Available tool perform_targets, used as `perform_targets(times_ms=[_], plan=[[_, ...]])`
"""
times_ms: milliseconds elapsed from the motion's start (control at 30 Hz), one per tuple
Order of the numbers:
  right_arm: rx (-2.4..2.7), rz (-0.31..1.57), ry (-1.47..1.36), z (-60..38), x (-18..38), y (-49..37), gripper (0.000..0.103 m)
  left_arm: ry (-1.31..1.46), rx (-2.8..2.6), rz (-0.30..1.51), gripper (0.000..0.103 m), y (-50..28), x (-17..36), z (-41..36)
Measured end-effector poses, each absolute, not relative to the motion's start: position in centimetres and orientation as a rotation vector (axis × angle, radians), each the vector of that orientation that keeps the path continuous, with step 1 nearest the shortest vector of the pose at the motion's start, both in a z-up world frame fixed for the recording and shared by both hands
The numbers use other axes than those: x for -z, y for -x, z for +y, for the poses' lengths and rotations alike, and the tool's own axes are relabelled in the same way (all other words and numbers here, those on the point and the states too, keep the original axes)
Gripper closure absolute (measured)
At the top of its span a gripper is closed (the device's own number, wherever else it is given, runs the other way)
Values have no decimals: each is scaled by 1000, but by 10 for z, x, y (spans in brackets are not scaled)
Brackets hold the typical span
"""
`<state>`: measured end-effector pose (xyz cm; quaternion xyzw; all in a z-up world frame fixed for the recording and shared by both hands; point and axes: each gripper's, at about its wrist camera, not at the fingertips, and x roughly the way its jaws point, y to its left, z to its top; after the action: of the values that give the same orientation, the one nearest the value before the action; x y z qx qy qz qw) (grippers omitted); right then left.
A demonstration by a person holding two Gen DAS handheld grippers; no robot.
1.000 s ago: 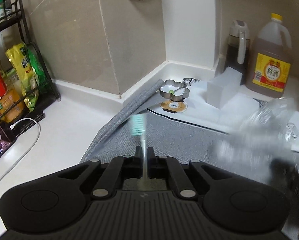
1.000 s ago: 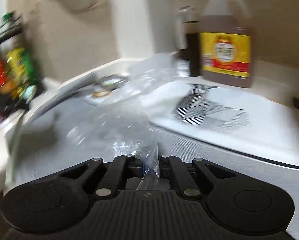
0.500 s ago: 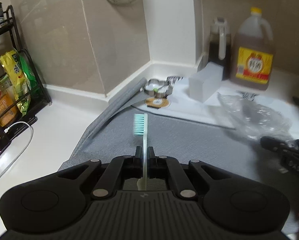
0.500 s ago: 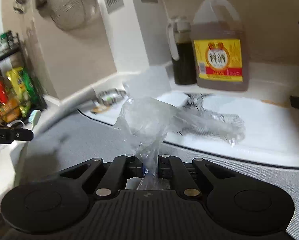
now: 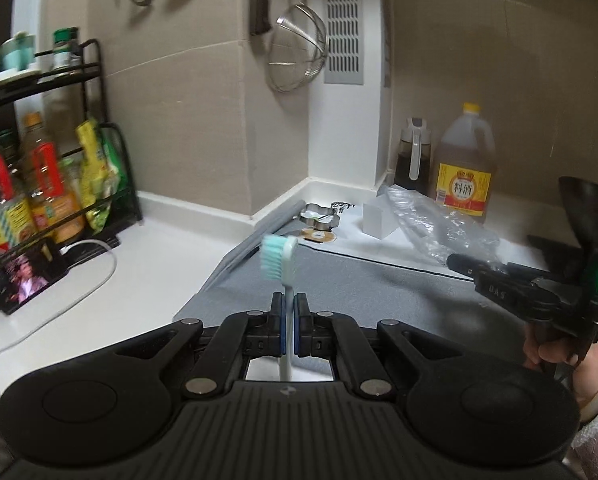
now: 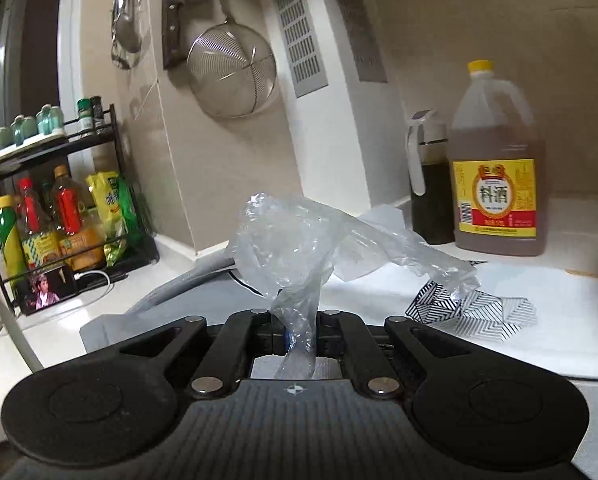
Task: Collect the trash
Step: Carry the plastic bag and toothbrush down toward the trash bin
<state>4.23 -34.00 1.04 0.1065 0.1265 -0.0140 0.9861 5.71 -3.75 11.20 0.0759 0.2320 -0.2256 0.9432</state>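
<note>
While the left gripper (image 5: 287, 314) pinches the handle of a toothbrush (image 5: 279, 258) between its closed jaws, the brush stands nearly upright, its pale teal bristle head facing left, above the grey mat (image 5: 363, 286) on the white counter (image 5: 147, 264). Over to the right, the right gripper (image 6: 295, 334) is clamped tight on a twisted neck of a clear plastic bag (image 6: 299, 248), and the crumpled film billows up and trails off to the right above the mat. From the left side that same gripper (image 5: 457, 261) shows as a dark snout with the bag (image 5: 439, 228) spreading beyond it, a hand (image 5: 567, 356) in a pale fuzzy sleeve wrapped round its grip. Back against the wall stand a big jug of amber cooking wine (image 6: 497, 176) with a yellow cap and a dark sauce dispenser (image 6: 429, 184) just beside it. A wire strainer (image 6: 231, 70) hangs on the tiled wall, and a black rack (image 6: 65, 200) of bottles and packets sits at the far left. A black-and-white patterned sheet (image 6: 475, 312) lies on the white board near the jug.
</note>
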Motion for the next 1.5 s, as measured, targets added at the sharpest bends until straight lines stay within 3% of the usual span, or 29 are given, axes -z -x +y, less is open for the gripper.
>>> perform_targets(times_ms=[333, 633, 967, 1500], plan=[[-140, 234, -118, -251, -45, 69, 98, -145, 446, 497, 100, 9, -90, 39], [-323, 392, -132, -164, -23, 145, 98, -129, 443, 636, 100, 68, -31, 91], [-307, 639, -114, -126, 24, 159, 98, -109, 404, 730, 100, 103, 21, 112], [-283, 727, -83, -115, 41, 152, 98, -76, 400, 755, 100, 94, 27, 116]])
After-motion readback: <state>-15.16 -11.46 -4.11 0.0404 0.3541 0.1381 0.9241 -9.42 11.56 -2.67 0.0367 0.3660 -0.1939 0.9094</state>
